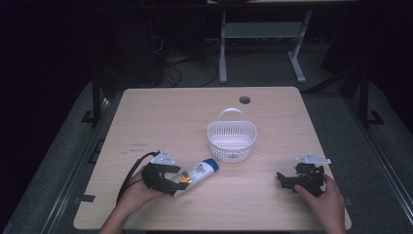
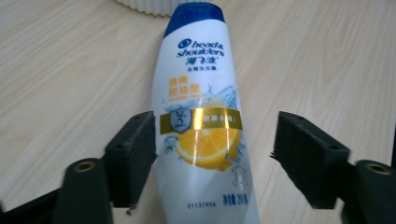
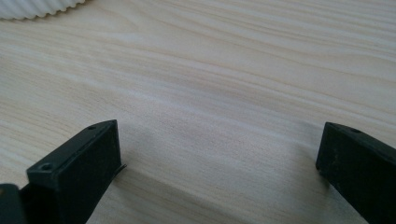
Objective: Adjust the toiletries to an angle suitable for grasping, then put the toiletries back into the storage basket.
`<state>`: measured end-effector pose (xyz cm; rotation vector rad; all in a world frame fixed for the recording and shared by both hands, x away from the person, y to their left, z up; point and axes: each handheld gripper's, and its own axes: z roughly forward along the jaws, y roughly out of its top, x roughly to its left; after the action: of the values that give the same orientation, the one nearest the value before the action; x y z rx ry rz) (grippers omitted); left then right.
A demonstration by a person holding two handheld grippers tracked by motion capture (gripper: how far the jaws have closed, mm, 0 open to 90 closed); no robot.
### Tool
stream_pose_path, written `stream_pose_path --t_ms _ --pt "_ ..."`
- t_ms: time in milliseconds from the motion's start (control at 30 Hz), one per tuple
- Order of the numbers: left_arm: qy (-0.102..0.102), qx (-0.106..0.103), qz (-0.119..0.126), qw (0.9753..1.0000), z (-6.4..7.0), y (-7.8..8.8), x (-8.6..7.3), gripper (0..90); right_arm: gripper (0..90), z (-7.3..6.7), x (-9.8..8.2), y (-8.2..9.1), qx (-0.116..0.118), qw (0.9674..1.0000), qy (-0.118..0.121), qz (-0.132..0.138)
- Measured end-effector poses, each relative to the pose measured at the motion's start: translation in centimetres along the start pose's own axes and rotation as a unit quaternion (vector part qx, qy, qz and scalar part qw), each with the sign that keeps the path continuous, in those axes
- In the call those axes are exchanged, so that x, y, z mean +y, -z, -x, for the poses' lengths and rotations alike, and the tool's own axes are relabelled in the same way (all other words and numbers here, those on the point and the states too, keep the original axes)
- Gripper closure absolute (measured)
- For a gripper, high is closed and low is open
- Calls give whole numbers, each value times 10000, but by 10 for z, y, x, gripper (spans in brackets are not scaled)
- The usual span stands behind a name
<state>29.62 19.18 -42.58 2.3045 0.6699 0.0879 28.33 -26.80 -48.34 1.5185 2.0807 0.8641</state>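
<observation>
Table [image 1: 272, 204] of pale wood fills the middle of a dark room, with broad bare stretches on every side of the few things on it. White basket [image 1: 232, 140], slotted, handle upright, stands near the centre, its rim open to the ceiling. Just in front of it and to its left lies the shampoo bottle [image 1: 197, 173], flat on its side, blue cap pointing toward the basket and well short of touching it.

The left gripper [image 1: 170, 181] straddles the bottle's lower half with jaws spread; in the left gripper view one pad sits at or just beside the bottle [image 2: 201, 140] wall and the other stands clear of it, so nothing is clamped. The right gripper [image 1: 285, 179] rests near the table's right front corner, jaws wide over bare wood, well apart from everything.

The bottle looks like glossy, slick plastic, probably moderately heavy if full, with walls that give a little under pressure. Its flattened body likely offers the surest hold across the narrow sides near mid-length, by the lemon label, where weight would balance; a grip too near the base could let the cap end droop. The path to the basket looks open, though the near table edge lies close behind both hands.
</observation>
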Motion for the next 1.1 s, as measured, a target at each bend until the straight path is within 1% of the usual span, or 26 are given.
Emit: stream_pose_path --t_ms 67,133,233,367,400,433,500,533,667,733,800,833,867,933,1000,1067,1100 --pt "17 -12 10 10000 -1 0 4 251 0 0 0 0 0 10000 -1 0" --pt "33 28 39 10000 -2 0 7 243 0 0 0 0 0 10000 0 0" --pt "22 27 54 10000 -3 -1 13 223 0 0 0 0 0 10000 -1 0" --pt "-26 27 24 10000 -6 -1 22 207 0 0 0 0 0 10000 0 -1" --pt "-26 27 24 10000 -6 -1 22 207 0 0 0 0 0 10000 0 -1" --pt "19 30 50 10000 -6 -2 23 207 0 0 0 0 0 10000 0 -1" --pt "-15 46 25 10000 -8 -2 26 201 0 0 0 0 0 10000 0 0" --pt "4 47 25 10000 -8 -3 27 198 0 0 0 0 0 10000 0 0" --pt "-27 66 -27 10000 -8 -8 33 183 0 0 0 0 0 10000 -1 0" --pt "-95 69 -68 9999 -8 -10 37 182 0 0 0 0 0 10000 1 -1" --pt "-117 74 -81 9999 -8 -13 40 175 0 0 0 0 0 10000 1 -1" --pt "-91 83 -68 9999 -7 -15 42 175 0 0 0 0 0 10000 0 0" --pt "-129 75 -105 9998 -8 -16 43 175 0 0 0 0 0 10000 0 0" --pt "-120 79 -129 9998 -8 -20 46 175 0 0 0 0 0 10000 1 0" --pt "-155 80 -201 9996 -8 -24 49 175 0 0 0 0 1 10000 1 0" --pt "-140 105 -197 9997 -8 -27 51 175 0 0 0 0 0 10000 1 0" --pt "-174 110 -237 9995 -8 -28 52 175 0 0 0 0 0 10000 1 0"
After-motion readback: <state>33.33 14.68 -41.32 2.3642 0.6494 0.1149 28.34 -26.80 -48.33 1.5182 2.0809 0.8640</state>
